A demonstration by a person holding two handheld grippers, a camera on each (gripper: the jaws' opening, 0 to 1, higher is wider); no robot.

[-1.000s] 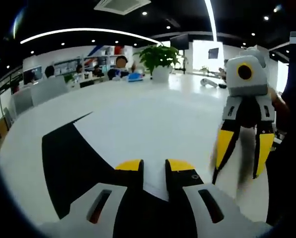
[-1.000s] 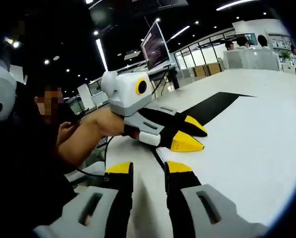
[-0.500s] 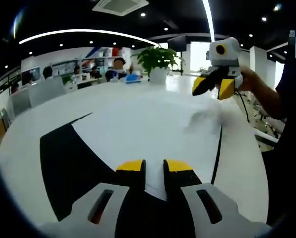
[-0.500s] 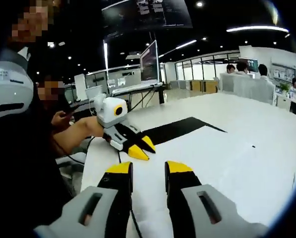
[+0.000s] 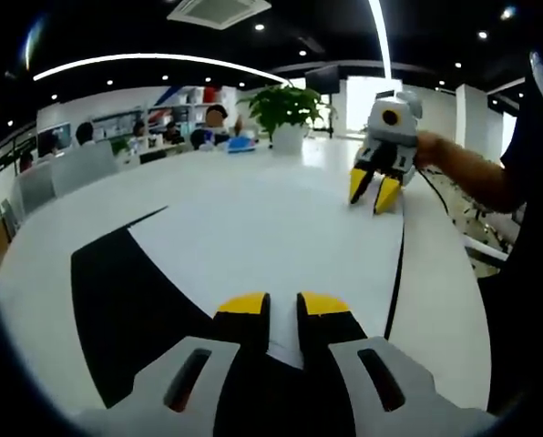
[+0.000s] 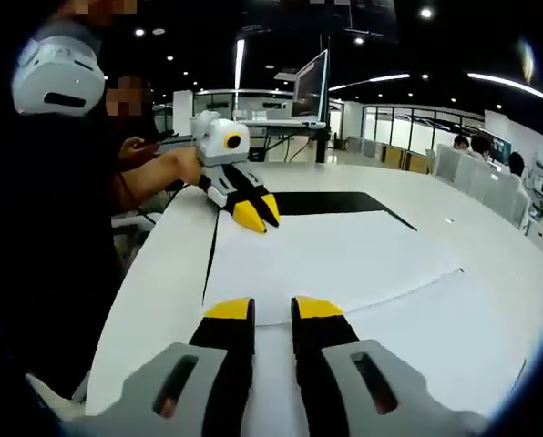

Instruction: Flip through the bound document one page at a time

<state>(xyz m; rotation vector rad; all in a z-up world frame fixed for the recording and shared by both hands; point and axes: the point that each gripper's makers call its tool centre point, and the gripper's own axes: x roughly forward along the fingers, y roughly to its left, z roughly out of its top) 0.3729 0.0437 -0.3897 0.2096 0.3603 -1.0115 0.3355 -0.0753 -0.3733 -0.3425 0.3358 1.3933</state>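
Observation:
The bound document (image 5: pixel 253 228) lies open on the table, a white page up and its black cover (image 5: pixel 117 300) showing at the left. My left gripper (image 5: pixel 283 305) is shut, its tips low over the near part of the page. From the right gripper view it (image 6: pixel 258 212) rests on the document's (image 6: pixel 335 264) corner, by the black cover (image 6: pixel 335 202). My right gripper (image 6: pixel 273 309) is open, jaws a little apart at the page's near edge. Seen from the left gripper view, it (image 5: pixel 373 193) points down at the page's far side.
The table (image 5: pixel 435 300) is large and white, with a potted plant (image 5: pixel 288 114) and seated people at its far end. A person's arm (image 6: pixel 153 177) holds the left gripper. A monitor (image 6: pixel 310 86) stands behind it.
My right gripper has drawn away from the left gripper, risen, and come down at the far side of the page. Its jaws have narrowed a little. The left gripper has stayed put.

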